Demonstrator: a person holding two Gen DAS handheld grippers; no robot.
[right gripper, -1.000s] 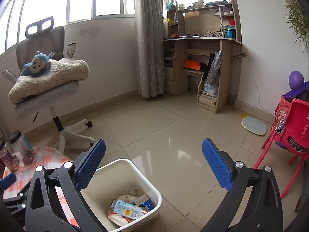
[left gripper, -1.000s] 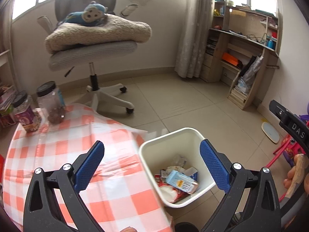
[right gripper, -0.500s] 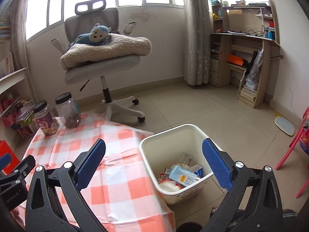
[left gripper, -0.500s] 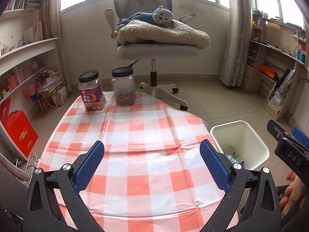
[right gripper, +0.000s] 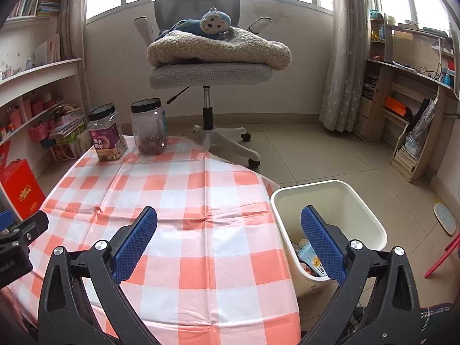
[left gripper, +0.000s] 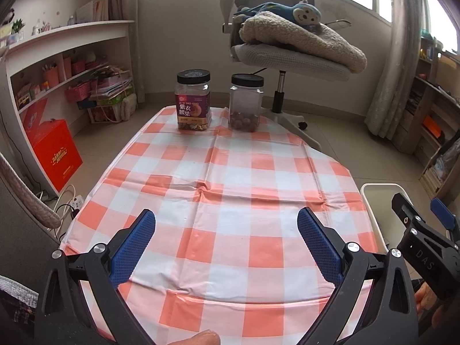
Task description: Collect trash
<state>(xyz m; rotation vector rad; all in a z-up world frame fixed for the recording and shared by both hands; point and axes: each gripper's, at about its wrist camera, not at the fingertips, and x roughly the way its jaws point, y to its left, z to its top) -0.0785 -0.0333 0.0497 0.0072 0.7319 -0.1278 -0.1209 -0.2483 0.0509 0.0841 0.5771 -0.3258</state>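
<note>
A white waste bin (right gripper: 330,198) stands on the floor at the table's right edge, with a blue-and-white carton (right gripper: 312,258) and other wrappers inside. In the left wrist view only the bin's rim (left gripper: 379,187) shows. My left gripper (left gripper: 227,244) is open over the near half of the checked tablecloth (left gripper: 230,189), nothing between its fingers. My right gripper (right gripper: 228,244) is open too, straddling the table's right edge and the bin. No loose trash shows on the cloth (right gripper: 172,195).
Two black-lidded jars stand at the table's far end: a labelled nut jar (left gripper: 193,100) and a clear jar (left gripper: 245,100). Behind them an office chair (right gripper: 210,69) holds a blanket and a toy monkey. Shelves and a red box (left gripper: 56,155) lie left, a desk (right gripper: 417,100) right.
Both grippers have swung left from the bin toward the table; the bin has slid to the right in each view. Both stay open and empty throughout.
</note>
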